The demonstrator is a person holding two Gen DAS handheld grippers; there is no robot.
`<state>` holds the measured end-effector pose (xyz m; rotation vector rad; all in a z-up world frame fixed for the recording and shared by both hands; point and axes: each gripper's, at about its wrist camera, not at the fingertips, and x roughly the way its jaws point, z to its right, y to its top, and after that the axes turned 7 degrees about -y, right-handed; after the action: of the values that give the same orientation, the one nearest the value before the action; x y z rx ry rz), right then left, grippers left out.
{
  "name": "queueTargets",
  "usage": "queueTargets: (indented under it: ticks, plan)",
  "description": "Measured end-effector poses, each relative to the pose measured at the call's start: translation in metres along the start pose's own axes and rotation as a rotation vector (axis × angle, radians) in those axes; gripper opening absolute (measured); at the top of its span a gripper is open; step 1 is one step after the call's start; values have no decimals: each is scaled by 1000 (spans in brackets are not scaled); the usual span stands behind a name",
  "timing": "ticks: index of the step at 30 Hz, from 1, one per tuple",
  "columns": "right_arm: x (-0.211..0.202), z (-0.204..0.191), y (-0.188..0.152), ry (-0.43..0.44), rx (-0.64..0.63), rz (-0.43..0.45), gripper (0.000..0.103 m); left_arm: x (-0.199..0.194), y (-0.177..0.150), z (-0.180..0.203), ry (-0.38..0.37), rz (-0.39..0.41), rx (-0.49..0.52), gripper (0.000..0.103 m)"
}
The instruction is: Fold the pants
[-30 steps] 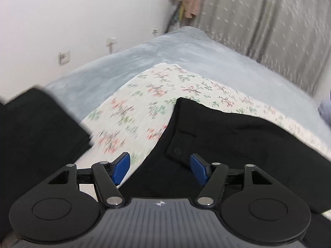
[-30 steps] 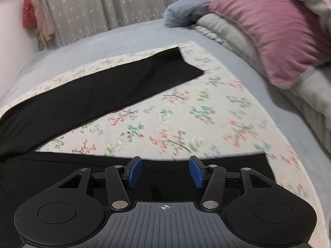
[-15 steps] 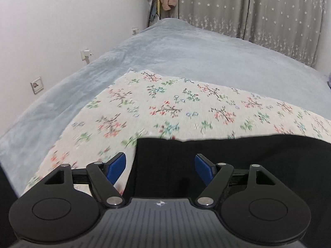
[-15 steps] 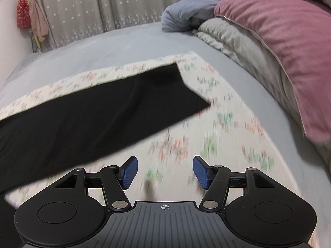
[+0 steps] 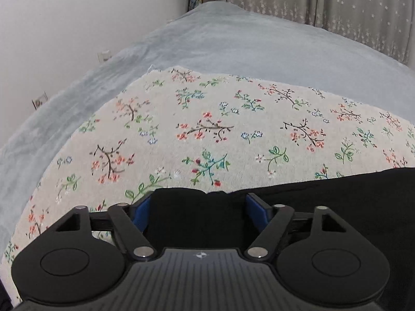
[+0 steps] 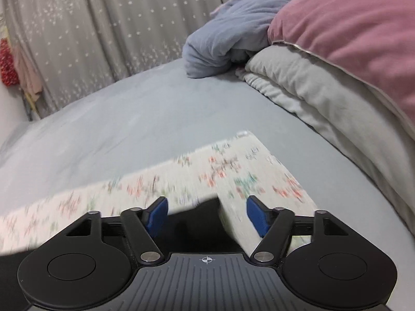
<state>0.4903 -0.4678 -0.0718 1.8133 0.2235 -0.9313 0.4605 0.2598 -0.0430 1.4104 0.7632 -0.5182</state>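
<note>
Both views have slid across the bed: the black pants (image 5: 337,202) now fill the lower frame. The left hand-held gripper (image 5: 198,207) has been closing, the right hand-held gripper (image 6: 206,213) opening; both gape over pants edges, gripping nothing. No writing is legible.

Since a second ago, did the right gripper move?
Yes. The right gripper slid along the pants toward the pillows, which now loom closer; its jaws have just been opening.

floral cloth (image 5: 233,119) on grey bedspread (image 5: 259,46), pink pillow (image 6: 350,26), starred curtain (image 6: 103,26)
</note>
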Motion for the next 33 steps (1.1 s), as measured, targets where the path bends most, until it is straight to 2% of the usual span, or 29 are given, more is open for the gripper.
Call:
queueTargets:
  ticks: [1,3,4,5,6,7,8,9,13,16,21,26,30,33]
  plan:
    - [9,-4,3,-11,6,-10,71,0,0,0,2,8,6,70]
    - [27,-12,1,-25,20,-30,71,0,2,0,-1,23,-2,56]
    - [36,-16,-3,-23,22,-57,70,0,2,1,-4,26,4,52]
    - [46,-21,-11,-31,9,-102,67,-1,2,5,-4,28,27,43]
    - [51,-27,-18,-64,-38,-112,53,-1,2,9,-3,29,56,35]
    - [50,-36,-25,-110,-121,-89,41,-2,3,13,1,28,82,32]
    - [48,-42,-29,-121,-182,-73,3,-4,3,15,-1,30,101,26]
    - [43,-44,-28,-100,-183,-70,1,-6,4,15,-4,35,109,24]
    - [4,-51,-24,-118,-253,75,1,-22,6,5,-35,91,75,22]
    - [-27,-50,-19,-113,-278,146,1,-39,5,1,-46,140,61,21]
    - [-62,-40,-7,-119,-261,183,1,-65,7,-9,-71,199,-1,21]
    - [-95,-33,-9,-114,-257,215,1,-89,5,-13,-83,237,-28,20]
    - [-135,-25,-20,-56,-215,310,1,-122,-7,-24,-120,302,-85,20]
    - [-181,-9,-37,10,-174,397,1,-154,-30,-40,-171,355,-133,20]
